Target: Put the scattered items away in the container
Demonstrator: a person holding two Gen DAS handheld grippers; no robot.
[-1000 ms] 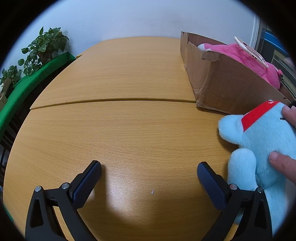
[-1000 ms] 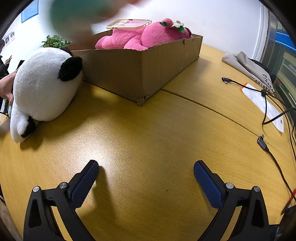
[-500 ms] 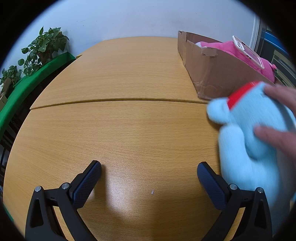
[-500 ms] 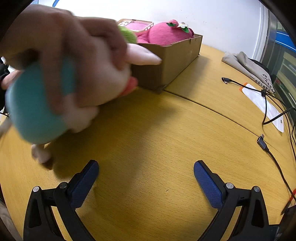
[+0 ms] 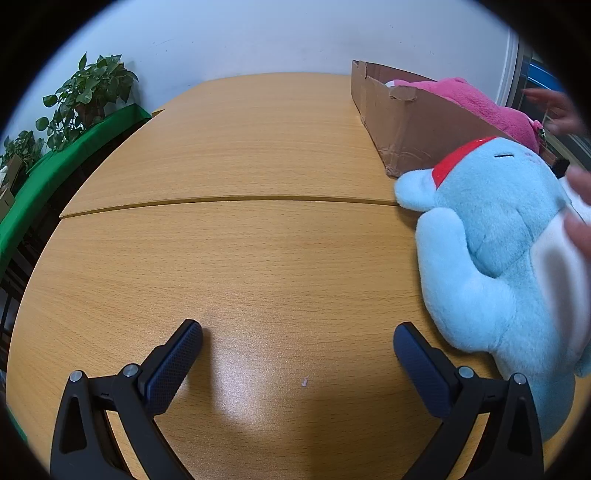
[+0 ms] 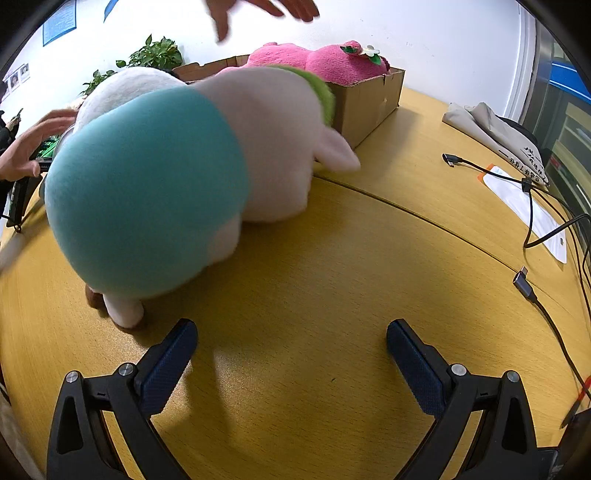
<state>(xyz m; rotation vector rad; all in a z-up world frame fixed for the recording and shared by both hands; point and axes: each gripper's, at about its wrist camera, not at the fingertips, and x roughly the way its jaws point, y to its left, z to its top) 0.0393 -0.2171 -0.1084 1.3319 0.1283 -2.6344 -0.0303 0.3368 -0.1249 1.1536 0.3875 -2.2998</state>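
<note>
Your left gripper (image 5: 297,341) has its jaws spread wide, nothing between them, only bare wooden table (image 5: 229,258) under the pads. Just outside the right-hand jaw, nearly touching it, lies a light blue plush (image 5: 495,258) with a red band on its head; it stretches forward and to the right from there. A blurred hand (image 5: 578,210) rests on its far right side. Ahead of the plush, its head close against the near corner, sits the cardboard box (image 5: 413,122) with a pink plush (image 5: 480,101) inside.

Your right gripper (image 6: 291,341) is also wide apart and empty, over the same table. Just ahead of the left-hand jaw a teal and cream plush (image 6: 177,177) lies on the table, one small foot close to the fingertip. A white plush (image 6: 122,86) shows behind it. Beyond them stands the box, pink plush piled above its rim. A hand (image 6: 26,147) is at the far left edge, another hand (image 6: 258,9), blurred, above the box. Off to the right of the jaws: cables (image 6: 535,236), a sheet of paper (image 6: 532,206), a folded grey cloth (image 6: 495,133). Potted plants (image 6: 155,55) sit behind the box by the wall.
</note>
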